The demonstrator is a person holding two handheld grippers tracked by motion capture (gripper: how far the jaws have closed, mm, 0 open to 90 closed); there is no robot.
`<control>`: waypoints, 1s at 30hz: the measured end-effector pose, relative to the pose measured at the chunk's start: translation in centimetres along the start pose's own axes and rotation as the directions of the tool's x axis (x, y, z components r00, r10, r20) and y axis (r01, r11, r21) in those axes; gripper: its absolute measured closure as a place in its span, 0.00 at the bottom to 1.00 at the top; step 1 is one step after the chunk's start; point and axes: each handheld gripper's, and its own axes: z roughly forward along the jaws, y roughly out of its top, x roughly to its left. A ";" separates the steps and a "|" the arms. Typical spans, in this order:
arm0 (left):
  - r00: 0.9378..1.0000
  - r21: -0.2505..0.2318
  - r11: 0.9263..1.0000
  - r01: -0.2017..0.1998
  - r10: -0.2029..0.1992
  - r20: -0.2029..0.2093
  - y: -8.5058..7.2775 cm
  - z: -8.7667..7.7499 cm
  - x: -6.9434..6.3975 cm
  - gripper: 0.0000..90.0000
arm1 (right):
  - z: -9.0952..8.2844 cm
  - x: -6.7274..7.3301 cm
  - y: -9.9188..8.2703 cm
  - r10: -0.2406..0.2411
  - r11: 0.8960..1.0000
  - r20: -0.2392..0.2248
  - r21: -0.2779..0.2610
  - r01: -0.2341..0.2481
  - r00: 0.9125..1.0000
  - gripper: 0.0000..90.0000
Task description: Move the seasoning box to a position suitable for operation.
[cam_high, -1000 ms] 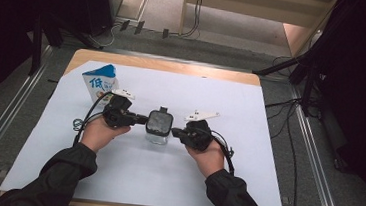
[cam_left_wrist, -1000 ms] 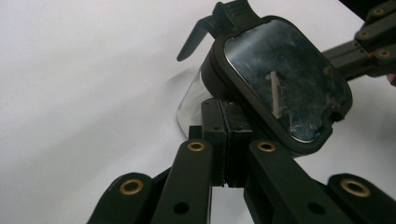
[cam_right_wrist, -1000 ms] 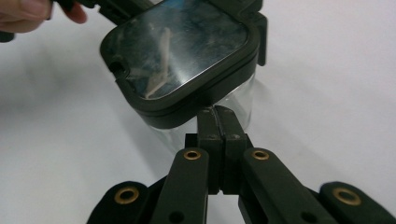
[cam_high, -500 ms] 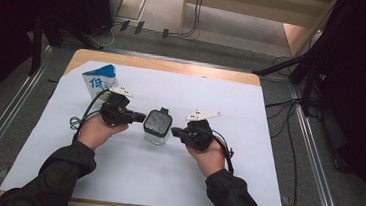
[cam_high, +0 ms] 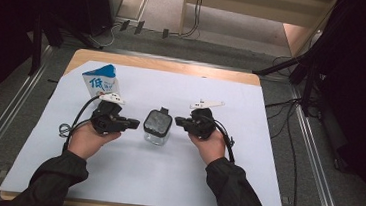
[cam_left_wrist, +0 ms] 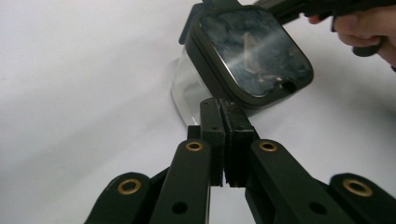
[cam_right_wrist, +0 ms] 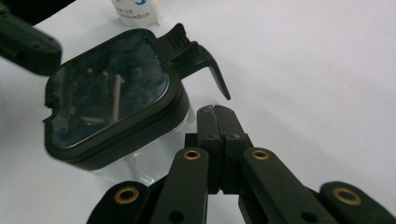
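From the high view, your two hands come in from the bottom edge, each holding a gripper level and pointed inward at the clear container that stands upright near the middle of the counter, on its white sheet. Your left gripper sits just beside the container's left side, and your right gripper just beside its right side — a small gap shows on both sides, so neither touches it. A milk carton with blue print stands well behind your left hand, near the far left corner. This view is too distant to show how the jaws stand.

The left gripper view settles that for your left gripper: the two pads are pressed flat together with nothing between them. Just past the tips you see the container, its clear wall, and its dark square lid tilted toward the camera. Your other hand appears at the top right corner, beyond the container.

The right gripper view shows your right gripper with its pads likewise together and empty. Here the lid reveals what the other views hide — a raised latch tab sticking out from its edge, close above your fingertips but not touching them. The bottom of the milk carton shows at the top edge, and the tip of the left gripper at the upper left.
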 end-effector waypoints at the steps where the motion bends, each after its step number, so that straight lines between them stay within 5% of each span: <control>1: 1.000 0.002 1.000 -0.004 0.004 0.001 -0.1 0.1 -0.2 1.00 | 0.1 -0.1 0.1 0.000 1.000 0.002 -0.002 0.000 1.000 1.00; 12: 1.000 0.034 0.999 -0.010 0.010 -0.006 -0.8 1.5 -1.6 1.00 | 1.3 -0.9 0.9 0.000 1.000 0.002 -0.020 0.000 1.000 1.00; 30: 1.000 0.039 0.999 0.004 -0.004 -0.001 -0.8 2.0 -0.4 1.00 | 1.7 0.1 0.7 -0.035 0.999 -0.005 0.000 0.035 0.999 1.00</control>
